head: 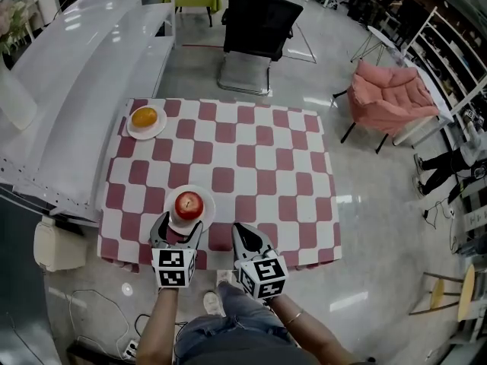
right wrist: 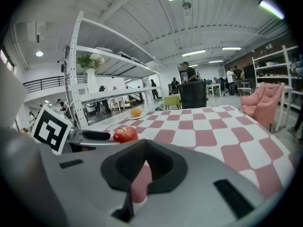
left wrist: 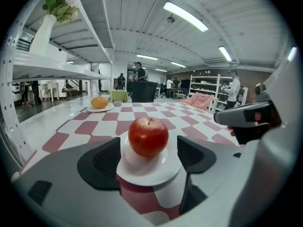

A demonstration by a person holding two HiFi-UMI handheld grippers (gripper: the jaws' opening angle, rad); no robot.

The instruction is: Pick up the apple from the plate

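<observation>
1. The left gripper (head: 179, 231) has its jaws spread wide; nothing is clamped, and both dark pads (left wrist: 100, 162) stand clear of the fruit.
2. The apple (left wrist: 148, 136), red and upright with its stem up, sits in line with the gap between those jaws and just ahead of their tips; it touches neither pad.
3. It rests on a small white plate (left wrist: 147, 178); the plate's near rim reaches into the gap between the left jaws, with one pad on each side of it.
4. The right gripper (head: 242, 233) has its jaws brought together on nothing; in the right gripper view the pads meet at the tips, and only a sliver of tablecloth shows in the slot behind them.
5. From the right jaws the apple (right wrist: 125, 134) lies to the left and slightly ahead, apart from them; the left gripper's marker cube (right wrist: 51, 126) is further left.
6. Both sets of jaws point across the red-and-white checked table (head: 259, 166) from its near edge; the right jaws lie beside the plate (head: 207, 213), not touching it.
7. Far ahead of the left jaws and a little to their left, an orange (head: 144, 117) lies on a second white plate (head: 156, 131) at the table's far corner.
</observation>
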